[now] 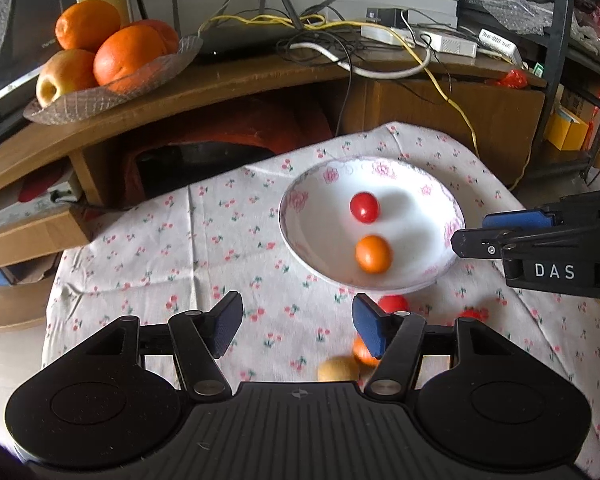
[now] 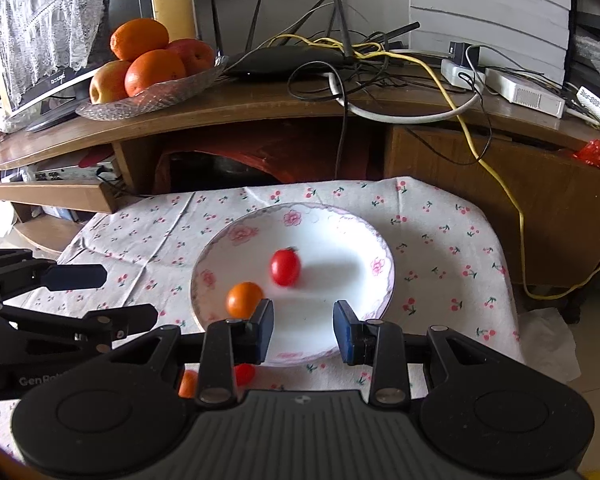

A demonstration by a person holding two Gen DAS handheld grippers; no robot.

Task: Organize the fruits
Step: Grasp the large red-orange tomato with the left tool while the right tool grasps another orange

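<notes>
We look down at a slant from two cameras, each riding on its own gripper and facing forward along its fingers. The left view sits near the worktop (image 1: 148, 264), left of the plate (image 1: 300, 204); the right view hangs just above the plate's near rim. Both share the plate, the cloth-covered worktop and the wooden shelf (image 2: 260, 108) behind.

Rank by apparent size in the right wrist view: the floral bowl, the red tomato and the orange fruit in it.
1. floral bowl, clearly largest.
2. red tomato and orange fruit: they look about alike, so I leave them unranked.
</notes>
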